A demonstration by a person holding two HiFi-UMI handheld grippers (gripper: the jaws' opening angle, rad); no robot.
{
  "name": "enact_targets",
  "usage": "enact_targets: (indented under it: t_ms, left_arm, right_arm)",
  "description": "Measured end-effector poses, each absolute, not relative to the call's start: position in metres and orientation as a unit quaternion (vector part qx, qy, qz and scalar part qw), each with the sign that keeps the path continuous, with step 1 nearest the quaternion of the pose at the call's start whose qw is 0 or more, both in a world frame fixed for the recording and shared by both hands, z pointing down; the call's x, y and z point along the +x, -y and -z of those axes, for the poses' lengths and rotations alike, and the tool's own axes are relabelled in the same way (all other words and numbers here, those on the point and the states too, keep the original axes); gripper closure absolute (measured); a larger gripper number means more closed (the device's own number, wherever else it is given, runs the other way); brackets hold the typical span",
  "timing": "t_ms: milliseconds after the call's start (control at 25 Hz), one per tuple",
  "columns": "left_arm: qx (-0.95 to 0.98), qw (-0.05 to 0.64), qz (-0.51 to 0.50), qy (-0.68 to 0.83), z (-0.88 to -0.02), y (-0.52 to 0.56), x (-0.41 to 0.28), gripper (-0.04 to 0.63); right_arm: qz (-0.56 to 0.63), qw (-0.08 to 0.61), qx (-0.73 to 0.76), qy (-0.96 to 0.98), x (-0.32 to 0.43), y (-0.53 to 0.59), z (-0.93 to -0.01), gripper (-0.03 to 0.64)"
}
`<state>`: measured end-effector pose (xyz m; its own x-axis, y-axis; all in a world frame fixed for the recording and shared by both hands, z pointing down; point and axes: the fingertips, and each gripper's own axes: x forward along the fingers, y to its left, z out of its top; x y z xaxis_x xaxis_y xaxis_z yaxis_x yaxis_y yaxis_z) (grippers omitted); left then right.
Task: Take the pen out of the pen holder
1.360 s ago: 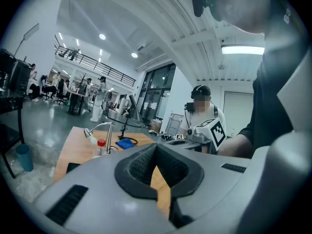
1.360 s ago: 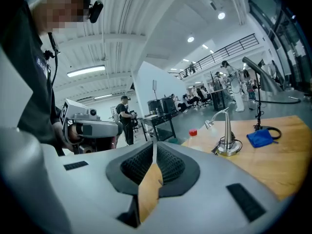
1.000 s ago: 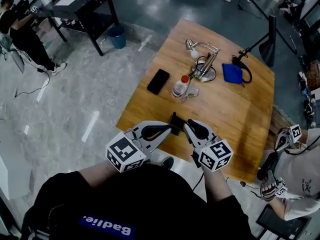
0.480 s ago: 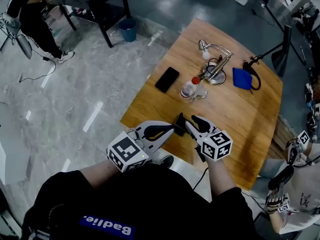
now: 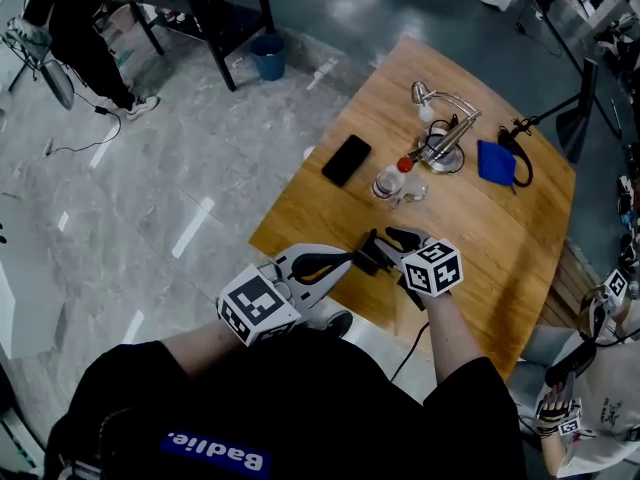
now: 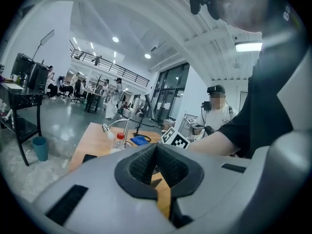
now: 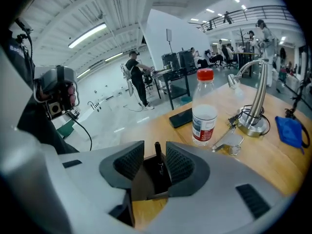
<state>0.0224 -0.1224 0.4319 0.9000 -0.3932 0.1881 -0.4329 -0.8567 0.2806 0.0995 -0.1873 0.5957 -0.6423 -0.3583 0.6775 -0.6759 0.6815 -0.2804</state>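
A dark pen holder (image 5: pixel 368 255) sits near the front edge of the wooden table (image 5: pixel 480 238). My left gripper (image 5: pixel 350 260) reaches it from the left, and its tips meet at the holder's side; in the left gripper view the pads (image 6: pixel 146 165) are pressed together. My right gripper (image 5: pixel 385 242) points steeply down over the holder. In the right gripper view a black pen (image 7: pixel 157 159) stands upright in the holder (image 7: pixel 139 186), between the right gripper's (image 7: pixel 155 161) widening jaws. The pads stand on either side of the pen and do not press on it.
Farther back on the table stand a clear bottle with a red cap (image 5: pixel 388 178), a black phone (image 5: pixel 346 160), a metal desk lamp (image 5: pixel 440 133) and a blue cloth (image 5: pixel 494 161). A small metal clip (image 7: pixel 229 141) lies by the bottle. Another person (image 5: pixel 600 368) sits at the right.
My right gripper has tipped down and sunk over the pen holder. The left gripper has stayed at the holder.
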Motion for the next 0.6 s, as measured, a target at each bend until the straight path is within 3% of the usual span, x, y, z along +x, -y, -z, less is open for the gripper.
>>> enact_targets:
  t_ms: [600]
  left_arm:
    - [0.956,0.167,-0.071,0.232,-0.442,0.119,0.005,0.597]
  right_arm:
    - [-0.267,0.372,0.255,0.852,0.091,0.192,-0.639,0.497]
